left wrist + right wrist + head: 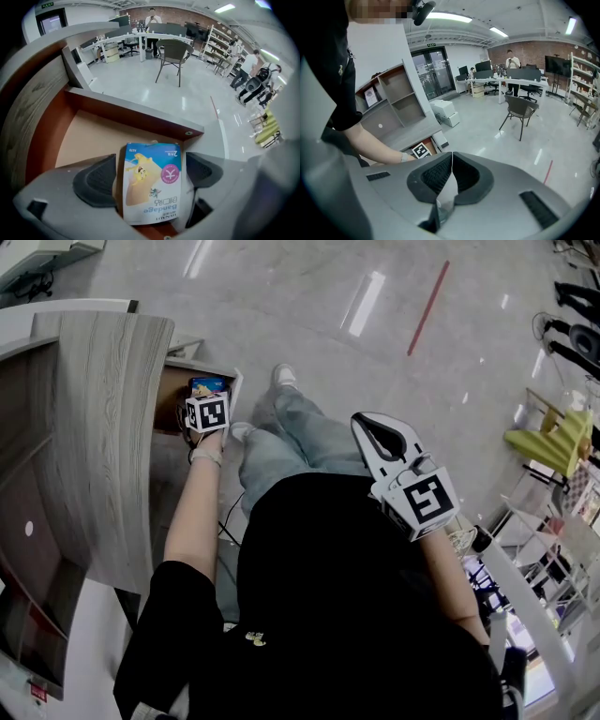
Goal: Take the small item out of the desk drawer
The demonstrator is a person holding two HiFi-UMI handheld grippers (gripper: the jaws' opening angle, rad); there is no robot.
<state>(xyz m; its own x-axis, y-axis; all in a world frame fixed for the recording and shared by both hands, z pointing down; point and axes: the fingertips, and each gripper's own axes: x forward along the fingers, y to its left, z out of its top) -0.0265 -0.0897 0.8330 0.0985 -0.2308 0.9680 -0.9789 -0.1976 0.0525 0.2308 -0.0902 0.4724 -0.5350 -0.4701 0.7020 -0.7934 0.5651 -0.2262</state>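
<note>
One bandage packet, one drawer — two tools: left tool, right tool.

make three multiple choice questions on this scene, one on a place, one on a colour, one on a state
1. Where does the flat blue-and-white bandage packet lie?
A. on a shelf
B. in the open brown wooden drawer
C. on a chair seat

2. What colour is the thin line on the grey floor?
A. red
B. green
C. blue

3. How do the jaws of the right claw stand?
A. wide apart
B. closed together with nothing between them
C. gripping the packet

Answers:
1. B, the left gripper view shows it resting on the drawer's bottom.
2. A, the head view shows a red stripe.
3. B, the right gripper view shows the pads meeting.
</note>
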